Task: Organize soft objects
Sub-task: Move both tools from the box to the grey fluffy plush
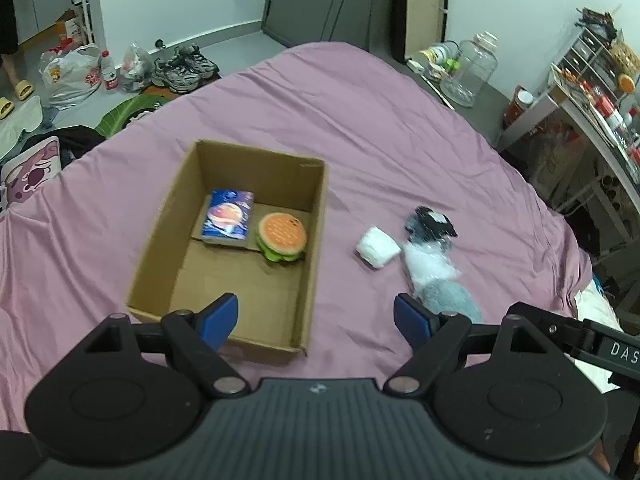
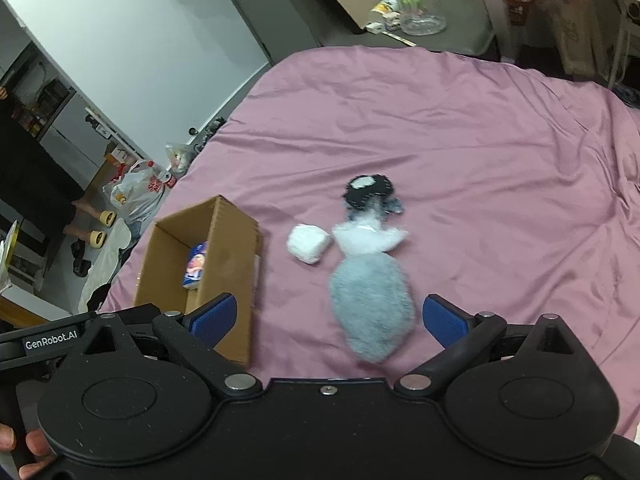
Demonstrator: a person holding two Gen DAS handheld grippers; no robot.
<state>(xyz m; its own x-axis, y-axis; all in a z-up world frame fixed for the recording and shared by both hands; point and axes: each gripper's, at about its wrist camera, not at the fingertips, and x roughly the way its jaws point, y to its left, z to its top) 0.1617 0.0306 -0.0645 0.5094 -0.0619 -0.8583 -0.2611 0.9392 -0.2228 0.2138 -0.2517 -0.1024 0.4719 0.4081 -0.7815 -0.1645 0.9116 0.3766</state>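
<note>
An open cardboard box (image 1: 316, 216) sits on the pink bed and holds a blue tissue pack (image 1: 228, 219) and a burger plush (image 1: 282, 236). To its right lie a white soft roll (image 1: 378, 247) and a grey-and-white plush toy (image 1: 434, 268). My left gripper (image 1: 316, 322) is open and empty above the box's near right corner. In the right wrist view the box (image 2: 236, 248), the tissue pack (image 2: 195, 266), the roll (image 2: 308, 243) and the plush toy (image 2: 370, 300) show. My right gripper (image 2: 328, 320) is open and empty, just above the toy's grey end.
The pink bedsheet (image 1: 400, 128) covers the bed, its edges at the left and far side. Shoes (image 1: 184, 68) and plastic bags (image 1: 72, 74) lie on the floor at the far left. A clear jar (image 1: 474, 70) and a cluttered shelf (image 1: 592, 92) stand at the right.
</note>
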